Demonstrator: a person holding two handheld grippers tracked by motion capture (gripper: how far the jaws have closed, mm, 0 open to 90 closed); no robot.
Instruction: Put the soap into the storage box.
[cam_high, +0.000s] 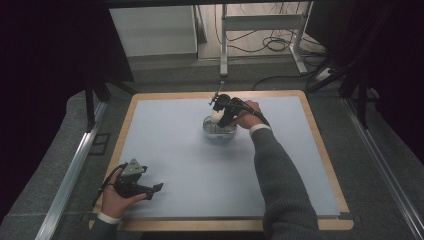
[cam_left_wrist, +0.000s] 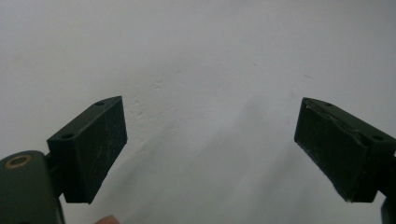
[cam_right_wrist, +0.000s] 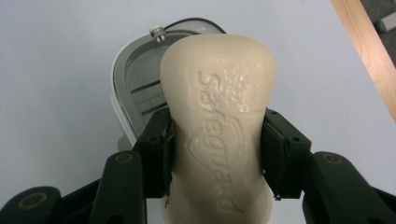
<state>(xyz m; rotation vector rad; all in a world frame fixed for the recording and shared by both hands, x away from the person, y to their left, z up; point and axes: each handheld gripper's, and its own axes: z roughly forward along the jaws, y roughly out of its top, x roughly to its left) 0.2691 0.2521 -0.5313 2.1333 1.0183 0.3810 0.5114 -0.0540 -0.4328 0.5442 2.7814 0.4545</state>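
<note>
Nearest me, the left hand-held gripper (cam_high: 150, 190) rests low on the counter (cam_high: 170, 150), its jaws spread wide with nothing between them. Farther out, near the middle of the counter, the right hand-held gripper (cam_right_wrist: 215, 149) pinches a cream bar of soap (cam_right_wrist: 219, 130) across its narrow waist, poised over an open soap dish (cam_high: 219, 131). The soap looks stiff and fairly light, probably slick; I'd judge that waisted middle the surest place to grip.
</note>
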